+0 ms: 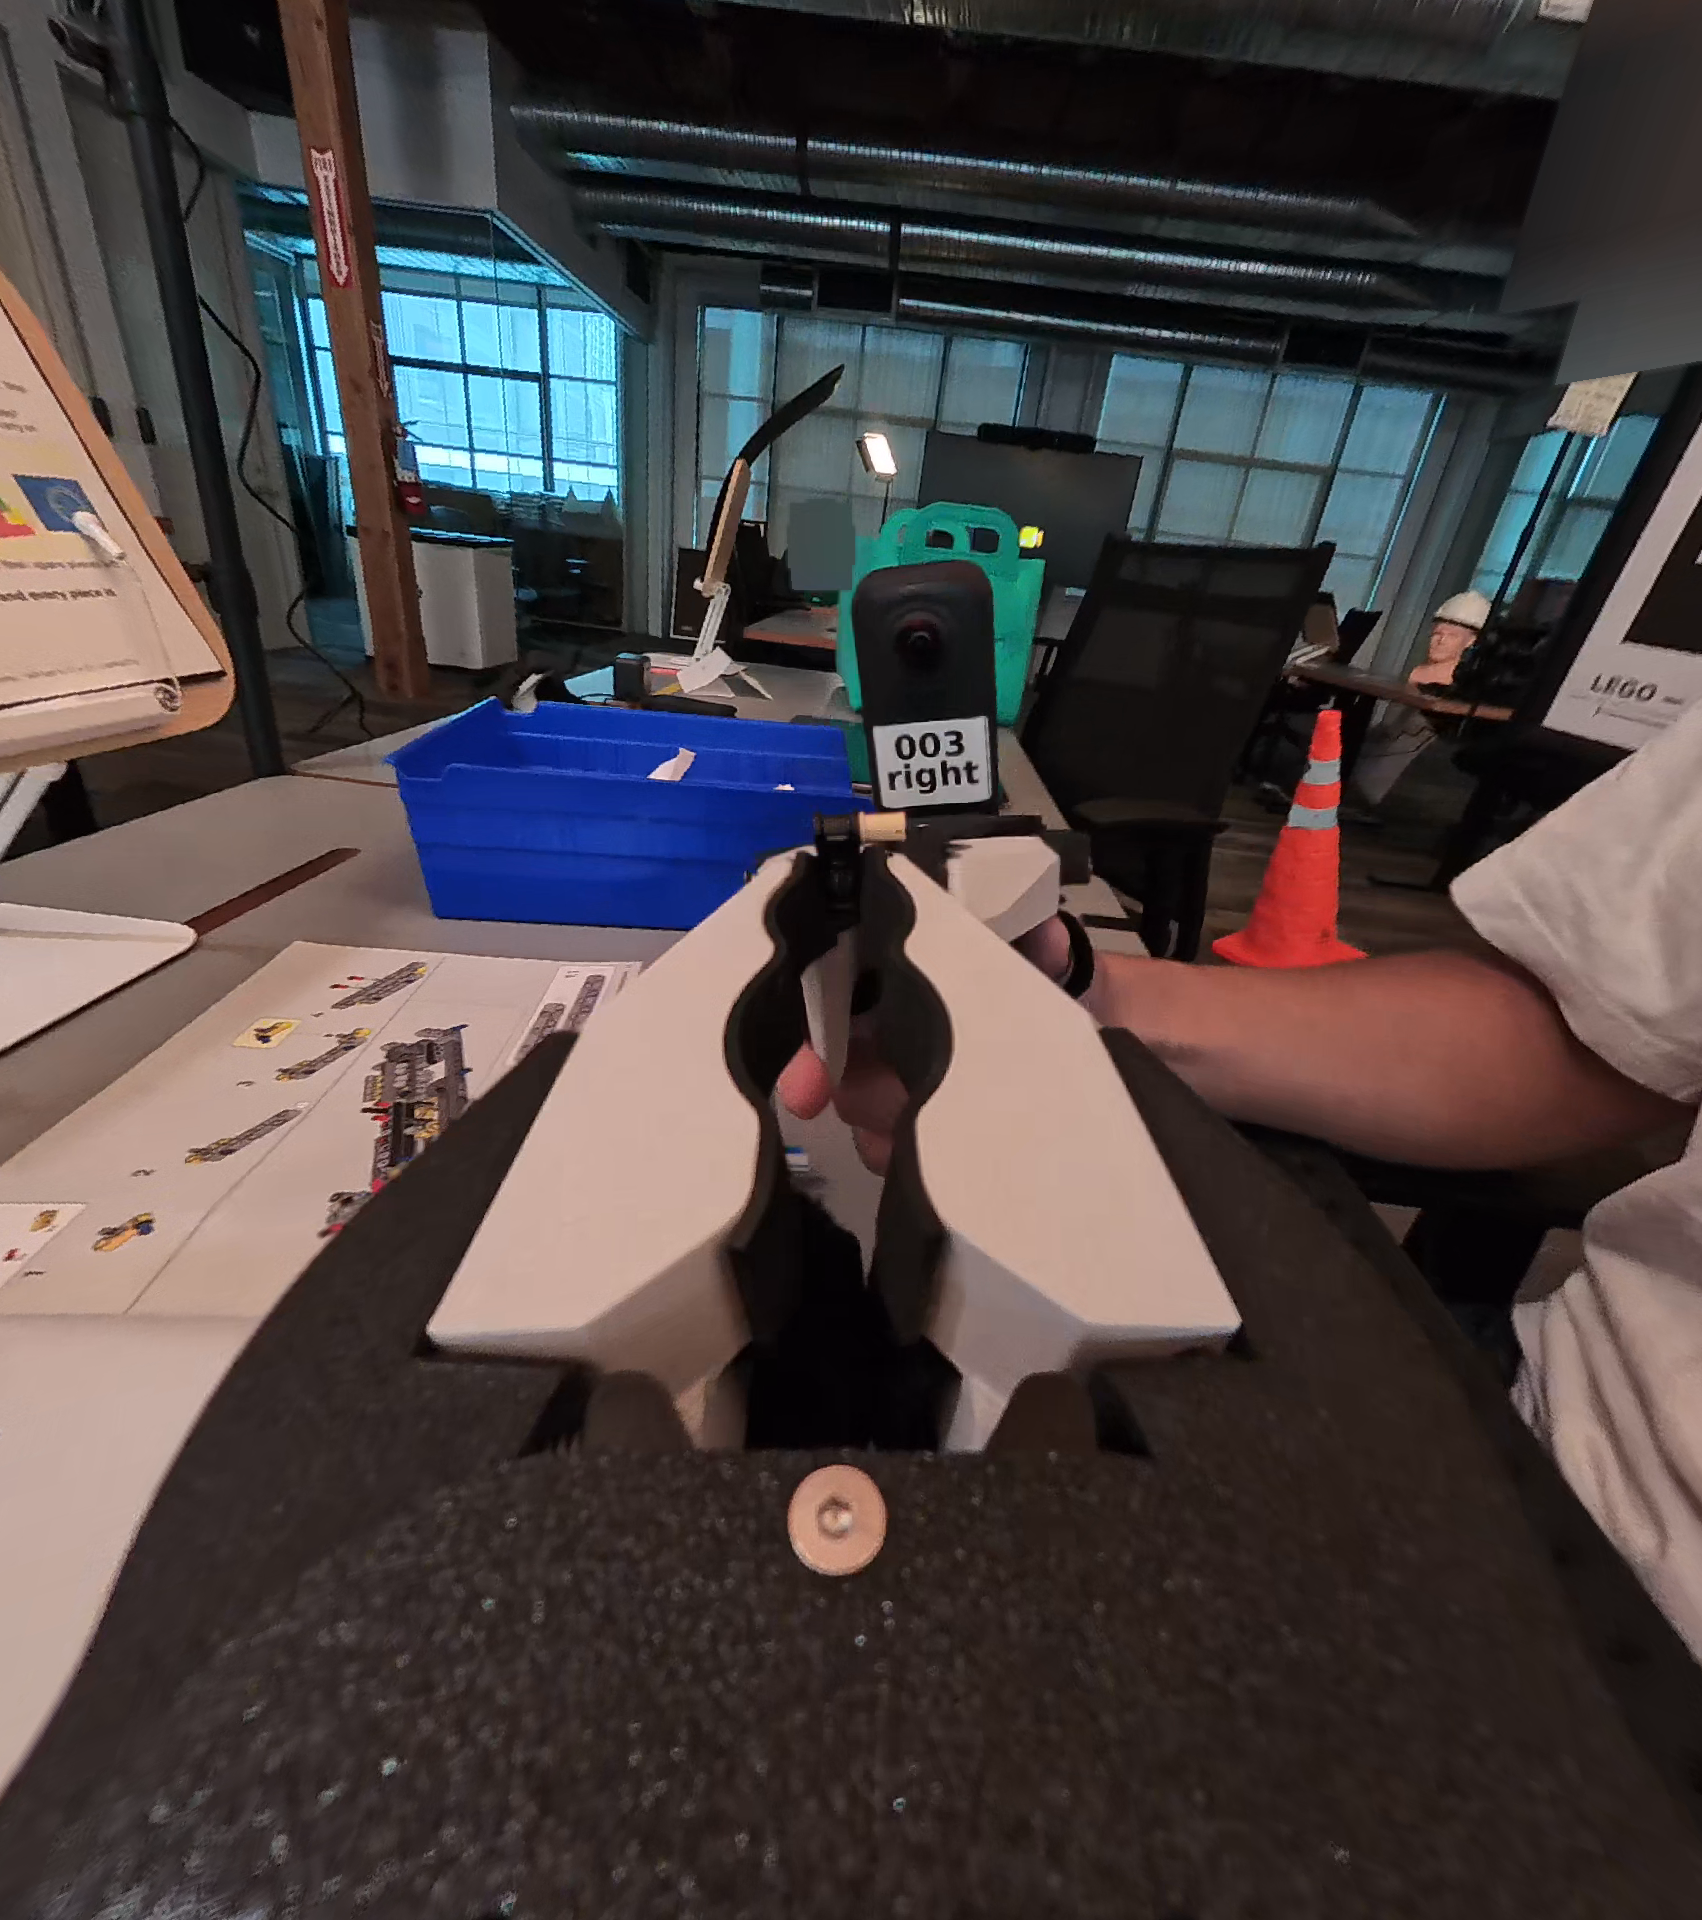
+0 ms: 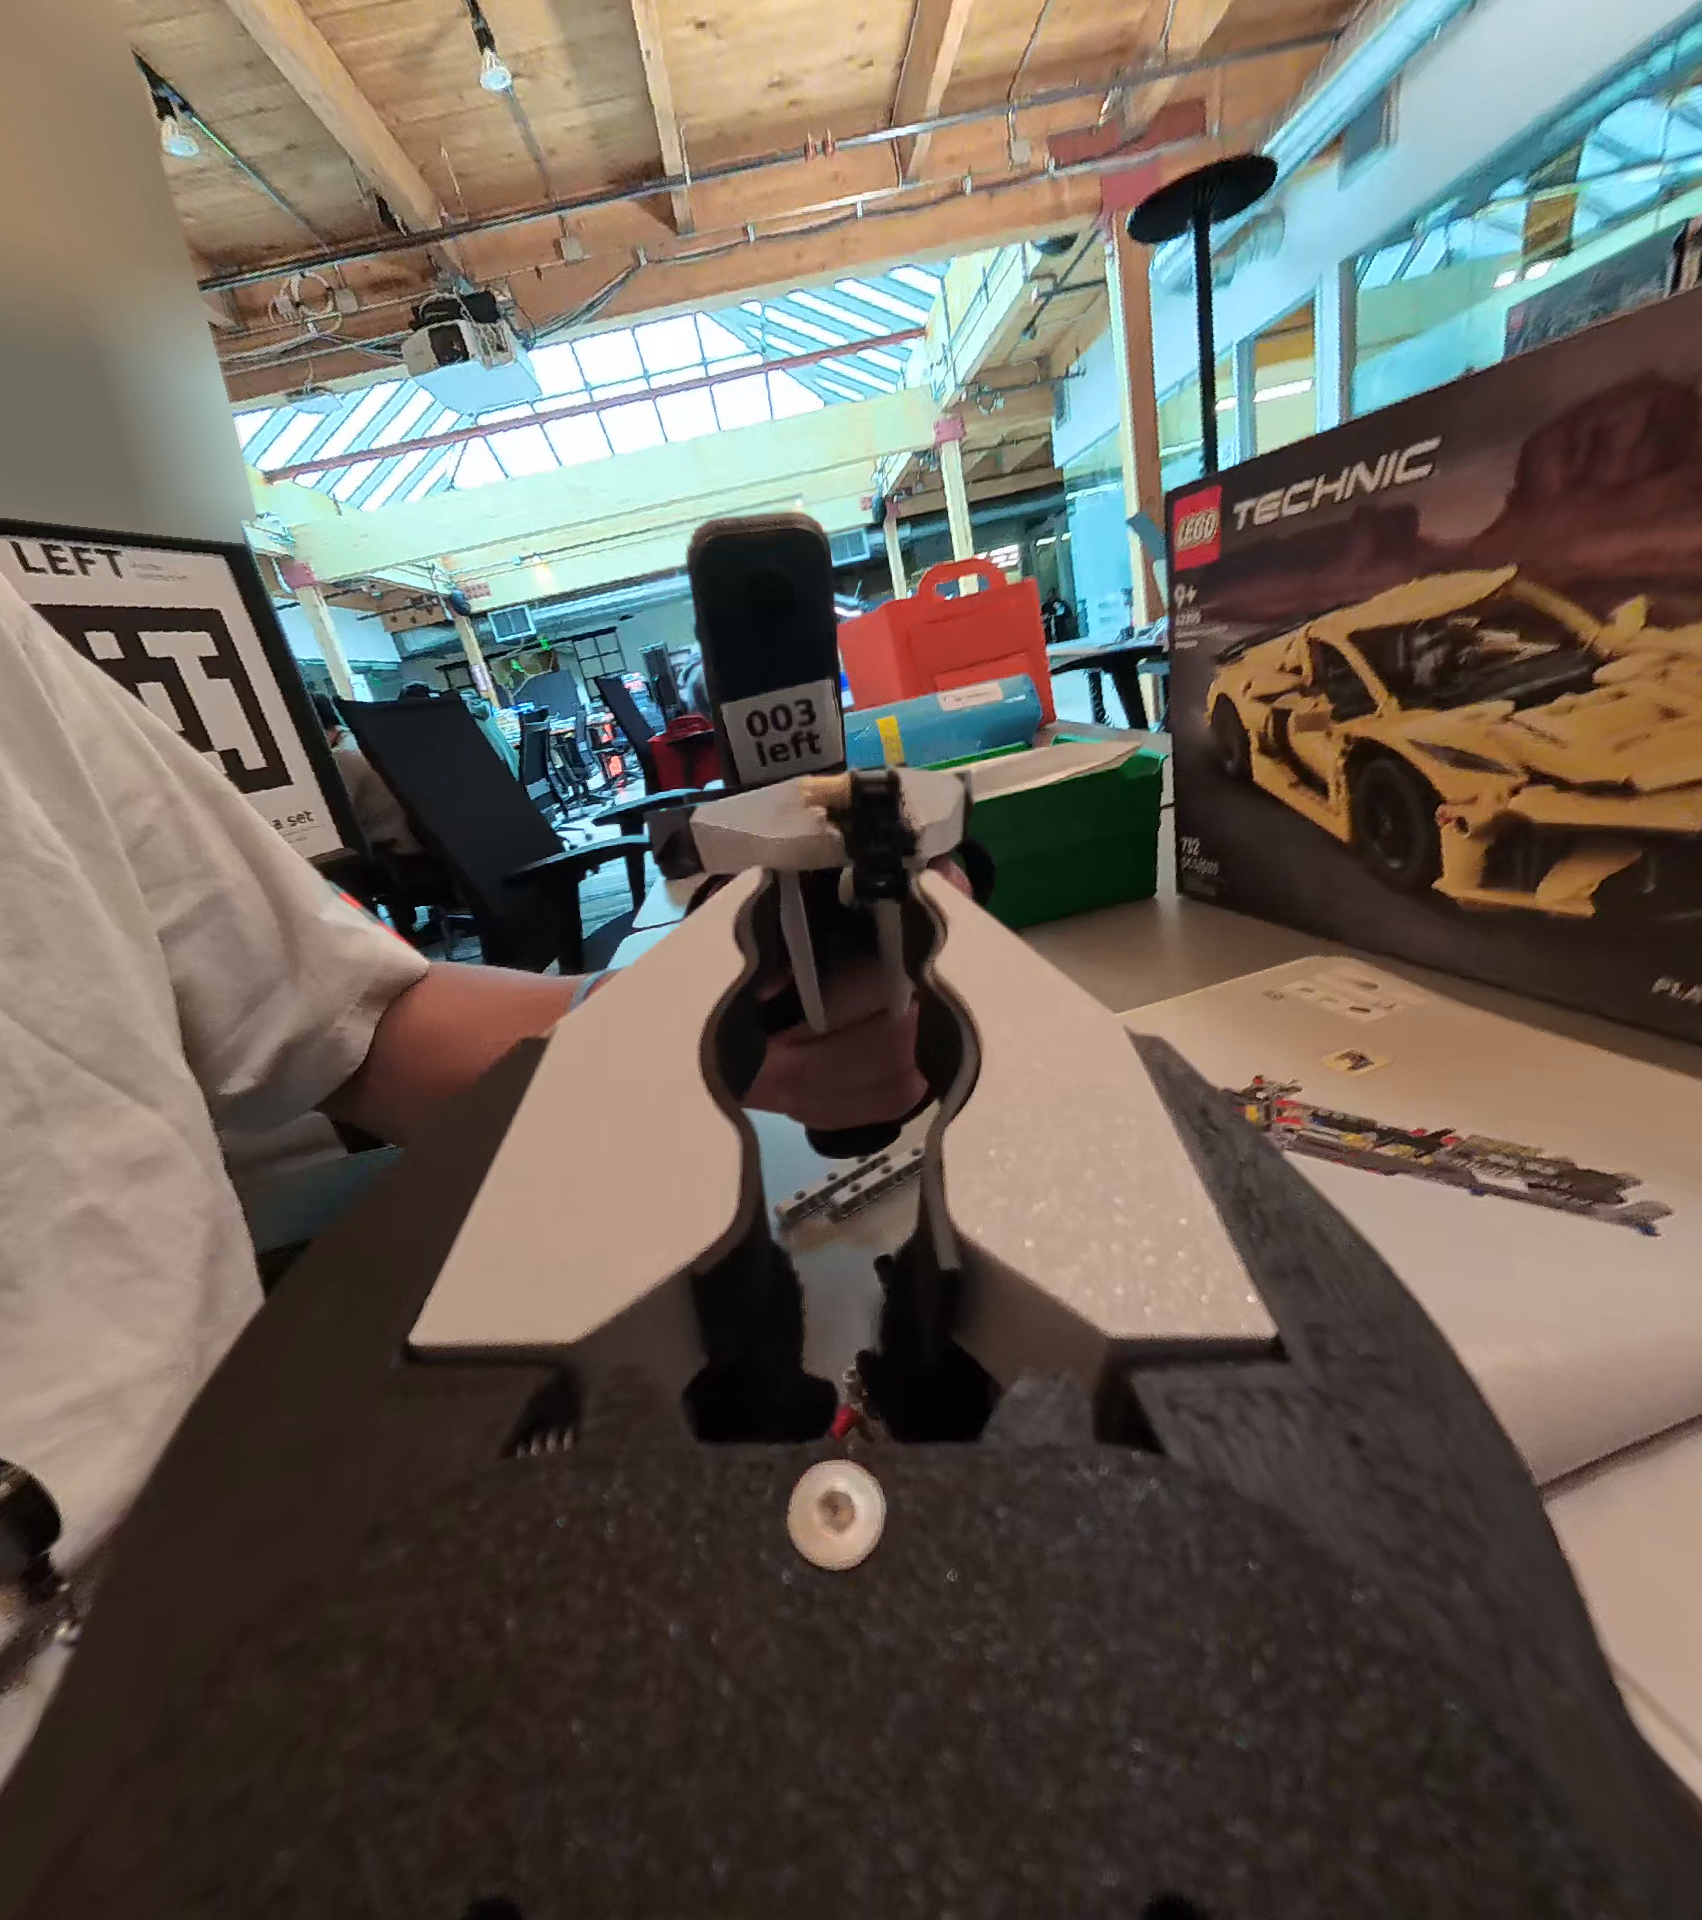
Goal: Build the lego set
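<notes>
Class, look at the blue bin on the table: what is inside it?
In the blue bin, only a few white scraps, like paper or plastic, show above the front wall. The wall covers its floor, so any bricks there are hidden.

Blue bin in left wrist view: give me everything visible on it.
The blue bin is an open-topped rectangular tray of what looks like moulded plastic, with a stepped rim and ribbed side walls. It sits upright on the grey table, beyond the open instruction booklet and apart from it. A few white scraps, perhaps paper, lie inside; the rest of its contents are hidden by the near wall. The right gripper's camera overlaps its right end in the picture. Nothing grips it.
</notes>
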`<state>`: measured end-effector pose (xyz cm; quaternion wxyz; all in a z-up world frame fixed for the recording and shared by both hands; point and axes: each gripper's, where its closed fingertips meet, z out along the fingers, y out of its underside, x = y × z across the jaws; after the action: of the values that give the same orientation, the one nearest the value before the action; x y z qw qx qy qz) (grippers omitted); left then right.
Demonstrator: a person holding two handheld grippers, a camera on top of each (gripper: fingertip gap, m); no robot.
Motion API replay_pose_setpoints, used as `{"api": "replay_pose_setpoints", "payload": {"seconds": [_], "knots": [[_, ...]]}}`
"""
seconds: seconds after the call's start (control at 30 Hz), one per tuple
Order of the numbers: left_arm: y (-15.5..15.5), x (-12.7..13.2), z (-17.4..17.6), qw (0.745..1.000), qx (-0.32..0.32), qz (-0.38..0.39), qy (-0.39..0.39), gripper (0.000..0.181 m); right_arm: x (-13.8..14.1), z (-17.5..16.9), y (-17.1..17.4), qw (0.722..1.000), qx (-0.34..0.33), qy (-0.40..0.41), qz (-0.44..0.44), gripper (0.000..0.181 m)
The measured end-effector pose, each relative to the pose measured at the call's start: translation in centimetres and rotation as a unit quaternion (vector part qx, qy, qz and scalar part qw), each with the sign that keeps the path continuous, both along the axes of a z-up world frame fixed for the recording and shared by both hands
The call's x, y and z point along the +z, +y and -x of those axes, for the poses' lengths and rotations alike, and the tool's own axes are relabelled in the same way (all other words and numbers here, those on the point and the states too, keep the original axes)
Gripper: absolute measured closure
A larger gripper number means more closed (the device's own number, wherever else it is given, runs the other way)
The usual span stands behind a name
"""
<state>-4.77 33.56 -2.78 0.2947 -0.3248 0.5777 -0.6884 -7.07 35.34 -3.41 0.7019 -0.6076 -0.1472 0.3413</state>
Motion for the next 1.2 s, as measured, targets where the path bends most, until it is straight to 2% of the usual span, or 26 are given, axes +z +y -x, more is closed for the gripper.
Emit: {"api": "replay_pose_setpoints", "payload": {"seconds": [0.17,0.2,0.37,0.53,0.73,0.9,1.03,1.1,1.2], "knots": [[-0.1,-0.1,0.1,0.998,-0.037,0.049,0.022,0.175,0.1,-0.5,-0.3,1.000,-0.005,0.006,-0.003,0.165],[-0.3,0.0,0.3,0.996,-0.053,0.064,0.026,0.176,0.1,-0.7,-0.4,1.000,-0.008,0.006,0.002,0.174],[-0.3,-0.3,0.4,0.987,-0.097,0.116,0.058,0.176,-0.4,-0.7,-0.4,1.000,-0.005,-0.001,0.020,0.175],[-0.1,-1.4,0.3,0.986,-0.105,0.097,0.086,0.175,-1.5,-0.9,-0.4,0.997,0.013,-0.003,0.070,0.174],[1.0,-4.0,1.4,0.985,-0.100,-0.016,0.140,0.151,-3.7,-1.7,-0.6,0.989,-0.008,-0.068,0.128,0.174],[2.5,-6.0,1.5,0.973,-0.038,-0.156,0.164,0.150,-8.7,-2.1,-0.3,0.951,-0.053,-0.232,0.198,0.174],[2.3,-8.0,1.8,0.944,-0.020,-0.272,0.186,0.157,-9.1,-1.3,0.0,0.928,-0.076,-0.317,0.181,0.175],[2.1,-8.8,2.0,0.922,-0.018,-0.329,0.205,0.158,-9.1,-1.1,0.0,0.906,-0.092,-0.375,0.175,0.175],[2.5,-9.3,1.8,0.886,0.017,-0.414,0.206,0.157,-9.2,-1.3,0.0,0.866,-0.113,-0.453,0.179,0.175]]}}
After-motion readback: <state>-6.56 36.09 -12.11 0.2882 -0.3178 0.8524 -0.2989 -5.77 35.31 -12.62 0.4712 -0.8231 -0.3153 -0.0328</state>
